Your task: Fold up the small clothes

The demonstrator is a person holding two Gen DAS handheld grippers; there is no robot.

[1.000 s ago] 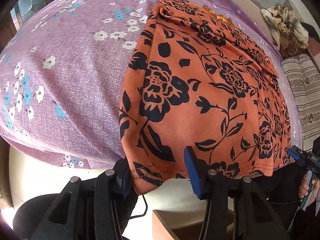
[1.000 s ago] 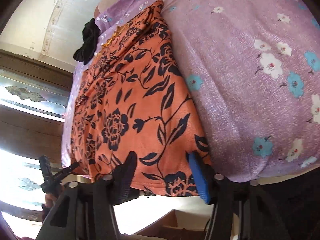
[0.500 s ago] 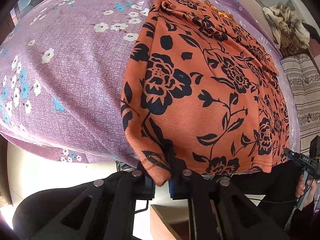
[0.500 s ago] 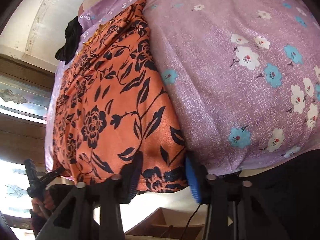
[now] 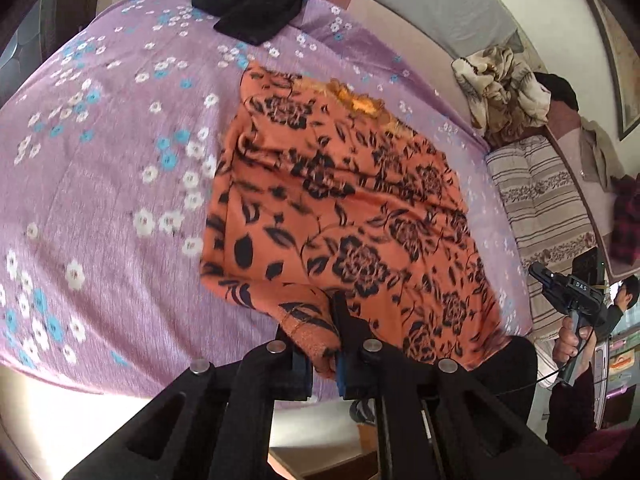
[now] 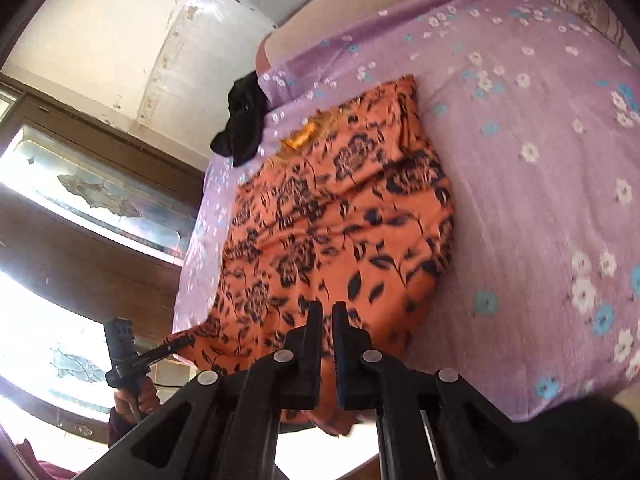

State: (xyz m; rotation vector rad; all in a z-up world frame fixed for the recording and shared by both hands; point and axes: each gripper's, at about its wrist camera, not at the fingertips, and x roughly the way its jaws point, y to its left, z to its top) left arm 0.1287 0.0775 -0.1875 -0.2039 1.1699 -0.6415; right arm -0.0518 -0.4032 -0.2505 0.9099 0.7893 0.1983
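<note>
An orange garment with black flowers (image 5: 344,208) lies spread on the purple flowered bedsheet (image 5: 100,184). My left gripper (image 5: 320,344) is shut on the garment's near left corner and holds it lifted over the bed. My right gripper (image 6: 325,332) is shut on the near right corner of the same garment (image 6: 332,224), also lifted. Each gripper shows in the other's view, the right one (image 5: 568,292) and the left one (image 6: 132,352), both hand-held. The garment's near hem hangs between them.
A black garment (image 5: 256,0) lies at the far edge of the bed. A striped pillow (image 5: 548,216) and a crumpled beige cloth (image 5: 500,84) sit at the right side. A window with wooden frame (image 6: 80,200) is to the left. A wooden box edge (image 5: 320,460) is below.
Both grippers closed on the garment's near corners, then lifted and moved them forward over the bed; the garment's near part now rises off the bed edge.
</note>
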